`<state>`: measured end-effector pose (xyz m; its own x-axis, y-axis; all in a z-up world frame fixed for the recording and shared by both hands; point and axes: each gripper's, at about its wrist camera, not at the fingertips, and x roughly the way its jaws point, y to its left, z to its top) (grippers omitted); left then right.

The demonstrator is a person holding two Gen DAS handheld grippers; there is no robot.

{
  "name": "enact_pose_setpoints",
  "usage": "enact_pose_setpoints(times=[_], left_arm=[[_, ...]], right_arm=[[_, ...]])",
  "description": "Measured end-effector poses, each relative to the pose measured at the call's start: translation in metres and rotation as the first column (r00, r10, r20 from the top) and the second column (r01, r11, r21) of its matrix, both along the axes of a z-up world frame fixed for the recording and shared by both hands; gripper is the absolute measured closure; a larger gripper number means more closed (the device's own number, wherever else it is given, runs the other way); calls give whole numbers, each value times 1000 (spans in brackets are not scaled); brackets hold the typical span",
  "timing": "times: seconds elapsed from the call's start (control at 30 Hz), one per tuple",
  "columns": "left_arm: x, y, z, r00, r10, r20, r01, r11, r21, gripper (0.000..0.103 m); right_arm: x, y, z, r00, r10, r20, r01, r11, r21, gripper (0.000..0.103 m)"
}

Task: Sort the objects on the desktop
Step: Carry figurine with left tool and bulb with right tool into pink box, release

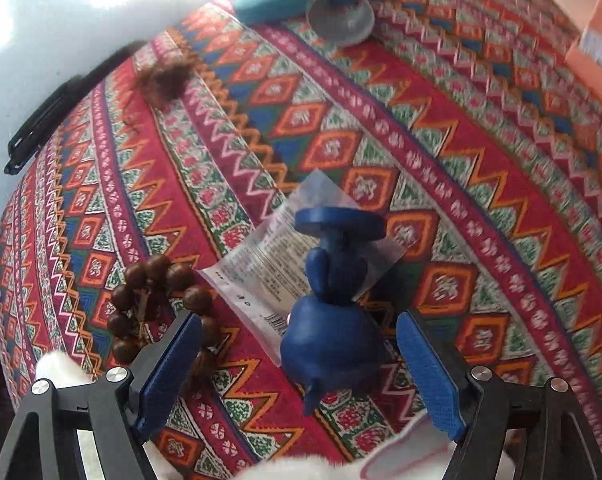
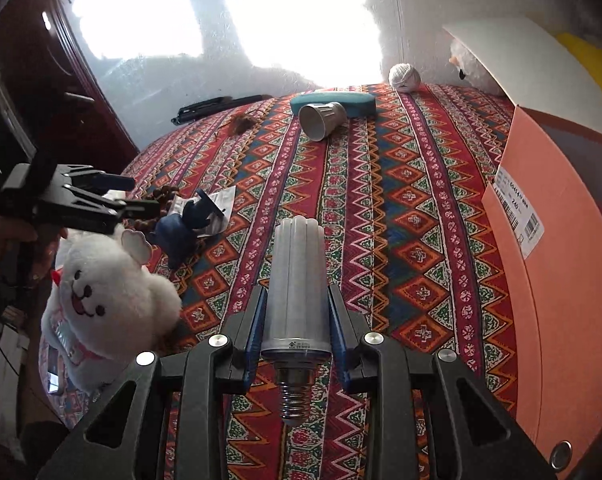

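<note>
Our right gripper (image 2: 297, 320) pinches the bulb (image 2: 297, 280) above the cloth (image 2: 401, 208), near the box (image 2: 549, 280). Our left gripper (image 1: 301, 364), jaws spread, straddles the blue figure (image 1: 333, 320) lying on a packet (image 1: 261, 272). We should centre the figure's body before closing, clear of the beads (image 1: 149, 300).
</note>
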<state>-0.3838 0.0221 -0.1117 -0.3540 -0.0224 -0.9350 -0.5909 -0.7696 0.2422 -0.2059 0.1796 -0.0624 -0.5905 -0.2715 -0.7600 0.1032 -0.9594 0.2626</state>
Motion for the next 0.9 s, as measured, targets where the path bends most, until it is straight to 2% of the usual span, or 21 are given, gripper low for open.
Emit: enact_pose_setpoints(times=[0.07,0.13,0.17,0.23,0.27,0.33,0.4,0.43,0.53,0.7,0.77,0.87,0.9], left_arm=[[-11,13,-20,999,-29,15,30,996,-88,21],[-24,19,-35,999,-30,42,36,991,-131,21],[-30,21,-41,998,-29,61,37,989,-140,29],[-35,20,-37,996,-7,90,12,998,-58,59],[-36,18,-31,996,9,85,-8,1000,-13,69],[-27,9,-14,999,49,-15,-48,998,38,71],[-14,-6,10,991,96,-91,-82,986,147,76],[-6,-15,24,985,124,-116,-97,972,214,80],[22,-36,60,963,204,-175,-124,916,382,81],[82,-40,103,925,239,-295,-58,857,511,81],[106,-42,120,910,256,-326,-31,826,563,81],[144,-44,142,897,282,-340,2,767,642,81],[157,-43,148,895,284,-344,11,755,655,81]], right_arm=[[-2,2,-4,1000,5,12,-5,1000,-17,72],[-1,2,-7,1000,12,20,-12,1000,-18,72],[-1,3,-9,1000,14,25,-14,1000,-16,72],[-3,3,-13,999,13,37,-13,1000,-15,72],[-4,4,-15,999,11,42,-11,1000,-16,72],[-5,6,-14,999,8,39,-7,1000,-22,72],[-4,8,-10,1000,6,24,-5,1000,-25,72],[-3,9,-7,1000,5,15,-4,1000,-25,72],[1,11,-1,1000,-2,-4,2,1000,-31,72],[9,14,9,999,-13,-32,11,999,-44,72],[14,14,15,999,-14,-48,11,999,-51,72],[27,12,30,996,-12,-87,7,998,-57,72],[33,11,35,995,-11,-100,6,998,-57,72]])
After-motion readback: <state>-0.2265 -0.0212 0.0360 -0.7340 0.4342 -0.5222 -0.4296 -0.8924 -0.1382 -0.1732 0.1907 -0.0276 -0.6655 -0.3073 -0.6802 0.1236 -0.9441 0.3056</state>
